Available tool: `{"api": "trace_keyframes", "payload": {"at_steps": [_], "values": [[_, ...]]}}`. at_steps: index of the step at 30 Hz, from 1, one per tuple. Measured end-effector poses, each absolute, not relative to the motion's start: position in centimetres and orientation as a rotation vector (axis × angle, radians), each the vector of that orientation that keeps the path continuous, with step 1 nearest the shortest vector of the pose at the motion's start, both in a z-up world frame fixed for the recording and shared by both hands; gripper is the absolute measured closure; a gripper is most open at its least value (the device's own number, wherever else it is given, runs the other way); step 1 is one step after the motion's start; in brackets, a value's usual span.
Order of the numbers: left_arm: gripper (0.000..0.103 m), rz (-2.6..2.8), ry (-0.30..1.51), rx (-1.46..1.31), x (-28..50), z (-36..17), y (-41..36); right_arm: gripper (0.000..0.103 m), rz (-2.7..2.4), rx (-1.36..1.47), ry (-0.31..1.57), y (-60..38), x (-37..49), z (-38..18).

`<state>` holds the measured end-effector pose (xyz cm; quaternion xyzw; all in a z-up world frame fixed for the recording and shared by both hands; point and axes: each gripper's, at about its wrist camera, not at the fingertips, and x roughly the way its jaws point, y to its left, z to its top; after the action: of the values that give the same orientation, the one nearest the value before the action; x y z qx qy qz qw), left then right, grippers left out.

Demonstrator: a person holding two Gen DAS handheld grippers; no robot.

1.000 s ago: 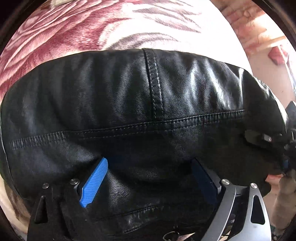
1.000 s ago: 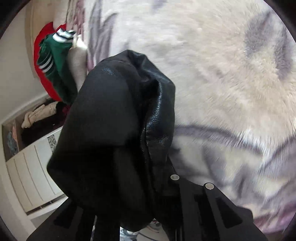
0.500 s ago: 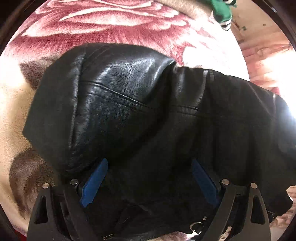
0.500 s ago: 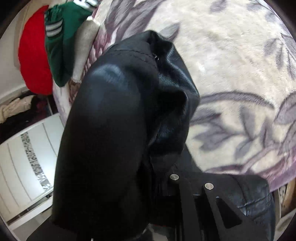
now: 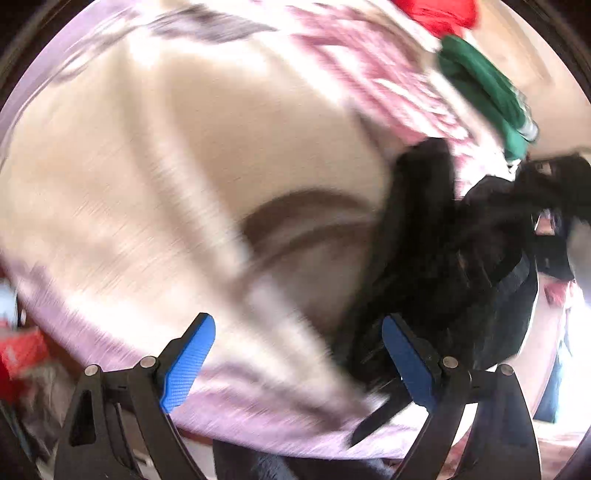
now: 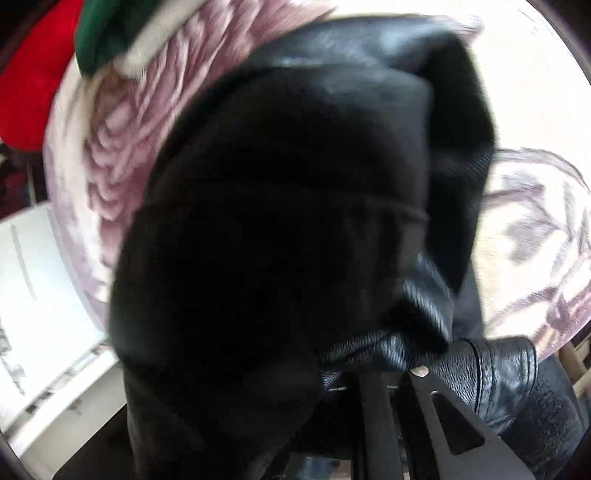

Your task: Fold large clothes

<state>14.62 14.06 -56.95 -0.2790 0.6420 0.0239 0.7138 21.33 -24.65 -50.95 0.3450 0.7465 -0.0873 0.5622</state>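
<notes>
A black leather jacket (image 6: 280, 229) hangs bunched over my right gripper and fills most of the right wrist view. The right fingers are buried under the leather, and only the black finger frame (image 6: 424, 417) shows. In the left wrist view my left gripper (image 5: 295, 354) is open and empty, its blue pads (image 5: 188, 360) wide apart over the blanket. The jacket (image 5: 450, 266) hangs at the right of that view, just beyond the right pad. Both views are motion-blurred.
A cream and pink flower-patterned blanket (image 5: 166, 166) covers the bed. A green garment (image 5: 487, 92) and a red one (image 5: 436, 11) lie at its far side. A white cabinet (image 6: 40, 314) stands beside the bed.
My left gripper has let go of the jacket and swung away over the blanket. The jacket now hangs from the right gripper alone, closer to the pink part of the blanket.
</notes>
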Motion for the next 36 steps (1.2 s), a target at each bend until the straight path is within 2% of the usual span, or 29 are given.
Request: {"api": "trace_keyframes", "payload": {"at_steps": [2,4,6,8,11,14,18,21,23,24,25,28,32,34,36], "values": [[0.011,0.088,1.423,-0.651,13.2,-56.7,14.9,0.064,-0.184,0.697,1.803,-21.5,22.4,-52.1],[0.011,0.107,1.41,-0.691,11.8,-56.2,14.9,0.035,-0.131,0.579,1.852,-18.6,23.4,-52.2],[0.011,0.109,1.392,-0.718,11.2,-55.5,13.9,0.017,0.023,0.595,1.882,-16.8,23.7,-51.3],[0.011,0.101,1.379,-0.735,10.5,-54.6,13.6,0.017,0.299,0.707,1.913,-15.5,23.7,-49.6],[0.011,0.088,1.36,-0.769,10.7,-53.8,11.6,0.017,0.46,0.819,1.927,-16.6,23.8,-47.3],[0.011,0.078,1.353,-0.806,11.3,-53.0,9.7,0.017,0.494,0.788,1.852,-20.5,25.1,-44.0],[0.011,0.103,1.329,-0.754,15.1,-52.5,7.7,0.017,0.478,0.403,1.675,-26.1,29.6,-39.8],[0.011,0.109,1.291,-0.723,18.4,-52.1,7.6,0.019,0.503,0.148,1.639,-27.4,32.7,-40.5],[0.011,0.103,1.268,-0.676,21.1,-51.5,7.4,0.031,0.567,0.052,1.669,-28.5,32.2,-43.1],[0.011,0.099,1.265,-0.658,21.6,-51.6,7.4,0.057,0.602,0.008,1.702,-28.0,32.5,-44.6],[0.011,0.101,1.269,-0.619,22.9,-51.7,7.2,0.076,0.623,-0.02,1.73,-27.3,32.6,-46.1],[0.011,0.114,1.315,-0.556,24.6,-53.9,6.1,0.082,0.621,-0.084,1.728,-22.6,34.1,-51.1],[0.011,0.156,1.411,-0.57,23.3,-57.9,5.9,0.083,0.601,-0.201,1.747,-17.1,35.3,-57.0],[0.011,0.168,1.41,-0.628,22.1,-58.7,6.4,0.084,0.607,-0.244,1.765,-15.9,36.0,-57.6],[0.011,0.178,1.413,-0.673,21.2,-59.0,6.8,0.081,0.705,-0.184,1.811,-16.9,37.1,-55.4]]}}
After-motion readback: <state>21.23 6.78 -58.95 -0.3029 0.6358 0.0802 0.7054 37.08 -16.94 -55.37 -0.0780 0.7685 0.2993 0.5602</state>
